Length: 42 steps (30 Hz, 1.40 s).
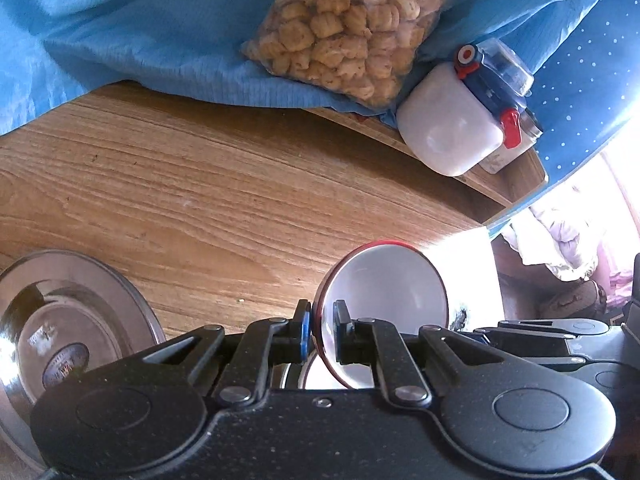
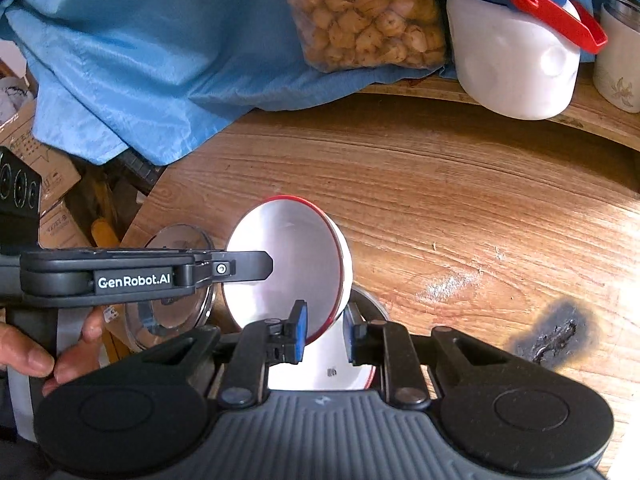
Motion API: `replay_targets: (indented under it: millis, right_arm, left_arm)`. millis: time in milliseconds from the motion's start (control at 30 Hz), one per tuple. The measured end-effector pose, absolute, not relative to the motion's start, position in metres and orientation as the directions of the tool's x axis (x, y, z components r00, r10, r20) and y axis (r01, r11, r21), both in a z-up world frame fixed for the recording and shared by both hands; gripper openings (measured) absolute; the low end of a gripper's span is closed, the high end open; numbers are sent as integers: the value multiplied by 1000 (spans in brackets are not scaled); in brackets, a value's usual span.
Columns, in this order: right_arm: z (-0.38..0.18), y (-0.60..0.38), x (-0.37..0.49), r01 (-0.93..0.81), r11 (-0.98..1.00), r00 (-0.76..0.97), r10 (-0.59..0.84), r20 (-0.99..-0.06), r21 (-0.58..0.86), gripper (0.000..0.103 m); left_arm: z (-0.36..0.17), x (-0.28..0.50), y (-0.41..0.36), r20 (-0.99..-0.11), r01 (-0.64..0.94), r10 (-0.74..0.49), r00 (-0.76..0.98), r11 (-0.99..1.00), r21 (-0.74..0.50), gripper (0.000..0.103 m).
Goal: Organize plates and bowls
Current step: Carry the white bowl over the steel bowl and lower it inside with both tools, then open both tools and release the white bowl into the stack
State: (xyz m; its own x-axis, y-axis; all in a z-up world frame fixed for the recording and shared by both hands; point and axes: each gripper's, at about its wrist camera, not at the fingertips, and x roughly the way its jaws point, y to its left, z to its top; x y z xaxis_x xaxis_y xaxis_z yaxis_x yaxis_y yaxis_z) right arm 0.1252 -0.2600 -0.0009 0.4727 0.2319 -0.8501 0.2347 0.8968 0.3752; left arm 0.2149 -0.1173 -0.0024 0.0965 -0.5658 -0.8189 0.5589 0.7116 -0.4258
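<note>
The left gripper (image 1: 322,330) is clamped on the rim of the bowl (image 1: 386,300), one pad outside the red edge and one inside the white hollow. The right gripper (image 2: 326,334) grips the same bowl (image 2: 284,264) at its near rim — blue pad inside, the other finger against the outer wall. Between the two, the bowl is tipped up on edge, its mouth facing left in the right wrist view, where the left gripper reaches in across it from the left (a hand (image 2: 48,350) wraps its handle).

Just below the right gripper's fingers lies a white plate (image 2: 360,380) with a red rim; whether the bowl touches it I cannot tell. Left of the left gripper sits a steel plate (image 1: 68,320) on the wood table (image 1: 240,184), with a sticker in its middle.

Farther ahead — at the table's far edge — lie a blue cloth (image 1: 132,28), a clear bag of snacks (image 1: 344,24) and a white jug (image 1: 452,128) with a blue lid and red clasp. Right of the jug stands a white cup (image 2: 620,52). A scorch mark (image 2: 554,340) darkens the table right of the right gripper.
</note>
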Motion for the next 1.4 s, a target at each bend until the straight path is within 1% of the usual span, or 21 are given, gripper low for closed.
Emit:
replay_targets:
  millis: [433, 700, 1233, 1400]
  right_arm:
    - [-19, -265, 103, 232, 879, 404, 303, -863, 417, 22]
    - [-23, -264, 101, 226, 869, 385, 335, -860, 440, 24]
    - [-29, -264, 102, 255, 865, 351, 333, -875, 432, 24]
    - [-30, -263, 100, 260, 866, 333, 334, -882, 427, 26]
  left_arm:
    - [-12, 186, -117, -853, 564, -520, 54, 721, -404, 13]
    - [-13, 182, -120, -877, 580, -477, 61, 732, -357, 13]
    - [-17, 180, -129, -898, 610, -438, 37, 721, -327, 14]
    - [-18, 178, -130, -905, 622, -426, 26, 715, -319, 15]
